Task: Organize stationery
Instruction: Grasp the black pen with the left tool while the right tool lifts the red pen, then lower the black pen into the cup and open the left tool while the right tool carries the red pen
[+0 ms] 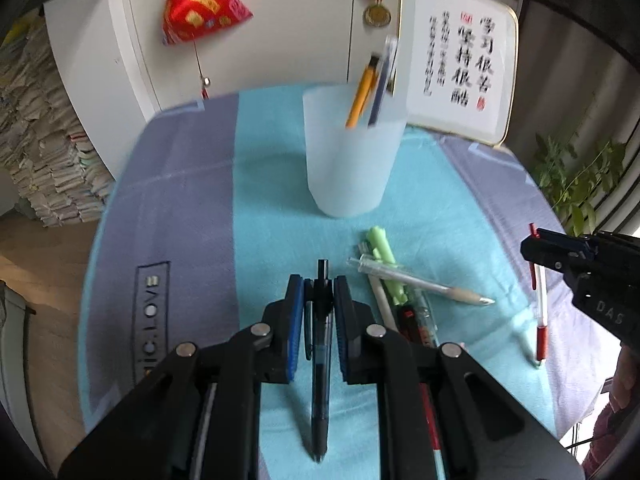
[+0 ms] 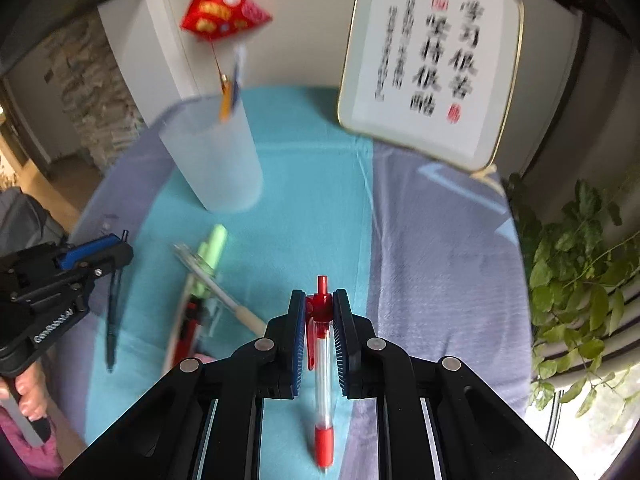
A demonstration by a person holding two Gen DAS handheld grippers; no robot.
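With two pens already standing in the frosted cup (image 1: 348, 152), the left gripper (image 1: 318, 284) clamps a black pen (image 1: 320, 368) and the right gripper (image 2: 320, 300) a red pen (image 2: 323, 380), while several pens (image 1: 390, 276) remain on the blue cloth (image 1: 192, 184).

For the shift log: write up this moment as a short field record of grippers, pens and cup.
left gripper: shut on black pen, clicker end forward
right gripper: shut on red pen, clicker end forward
cup: frosted, upright on the teal cloth
in cup: yellow pen, dark blue pen
loose pile: green highlighter, clear pen and others, lying between the grippers
behind cup: calligraphy plaque
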